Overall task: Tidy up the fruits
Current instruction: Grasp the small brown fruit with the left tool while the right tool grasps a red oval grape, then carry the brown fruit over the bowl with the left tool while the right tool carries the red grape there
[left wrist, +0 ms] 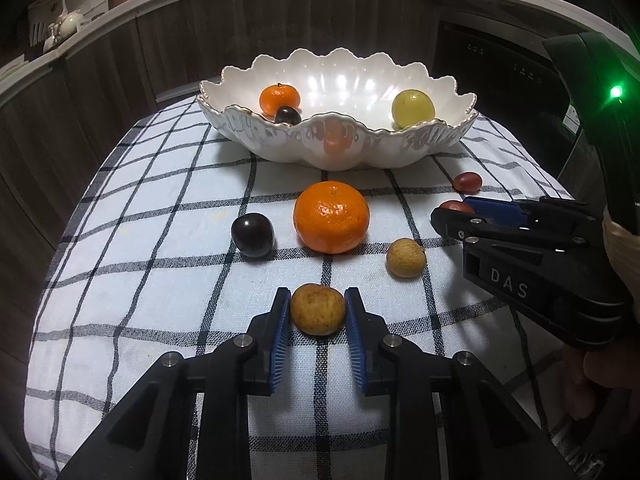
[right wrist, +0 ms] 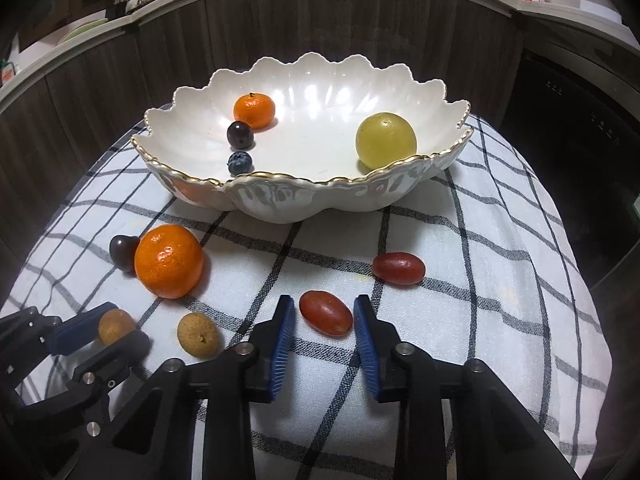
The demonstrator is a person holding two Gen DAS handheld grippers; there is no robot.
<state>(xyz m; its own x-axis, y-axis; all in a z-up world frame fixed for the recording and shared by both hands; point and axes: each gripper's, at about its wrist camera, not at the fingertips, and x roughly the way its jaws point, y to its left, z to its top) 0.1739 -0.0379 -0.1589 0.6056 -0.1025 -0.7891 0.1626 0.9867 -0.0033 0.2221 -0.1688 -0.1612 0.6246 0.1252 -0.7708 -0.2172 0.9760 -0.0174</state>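
Both hand-held grippers lowered and nearly closed

The left hand-held gripper [left wrist: 318, 306] is pointed steeply downward, its blue pads [left wrist: 280, 336] pressed against both sides of a brown fruit [left wrist: 318, 310]. The right hand-held gripper [right wrist: 324, 314] is pitched down likewise, with a red grape [right wrist: 326, 313] set between its fingers; the right pad is seen touching it, while contact on the left cannot be told. In the left wrist view a hand [left wrist: 580, 376] is seen wrapped around the right grip, which is reaching in from the side.
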